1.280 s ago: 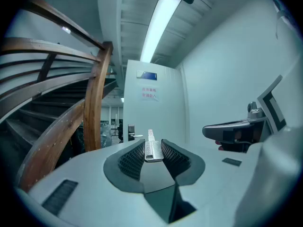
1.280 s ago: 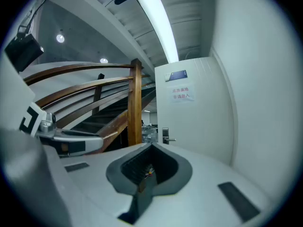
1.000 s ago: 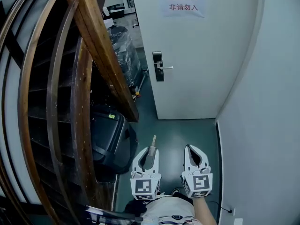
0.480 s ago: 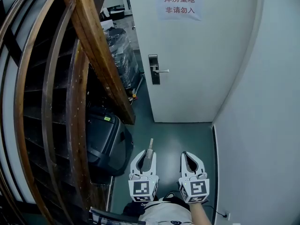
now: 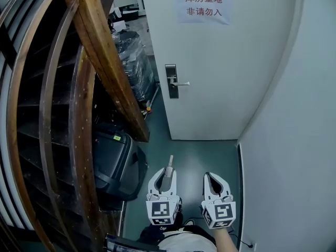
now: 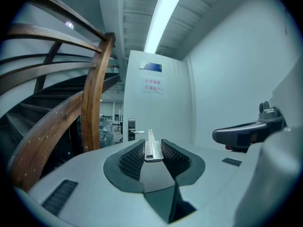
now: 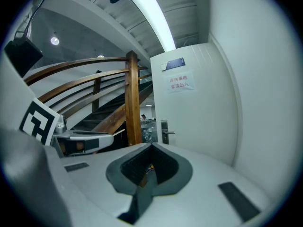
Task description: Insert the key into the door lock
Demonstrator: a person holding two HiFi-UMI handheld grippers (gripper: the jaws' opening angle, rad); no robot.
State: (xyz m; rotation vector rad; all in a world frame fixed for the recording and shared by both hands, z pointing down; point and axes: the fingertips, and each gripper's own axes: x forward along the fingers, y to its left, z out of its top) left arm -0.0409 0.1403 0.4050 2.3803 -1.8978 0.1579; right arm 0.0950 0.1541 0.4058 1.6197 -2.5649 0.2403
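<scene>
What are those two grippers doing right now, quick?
Left gripper: jaws closed on the key.
Right gripper: jaws closed, holding nothing.

key: silver, pointing ahead | door lock: dark plate (well apart)

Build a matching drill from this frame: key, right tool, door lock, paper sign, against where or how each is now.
Column 1:
1. key
2. right tool
3. door lock
4. paper sign

Column 2:
A. high on the door
B. shut, no key in it
C. clamped in the left tool, blade sticking out forward
D. dark plate at the door's left edge

Pairs: 1-C; 2-B; 3-D; 4-A
</scene>
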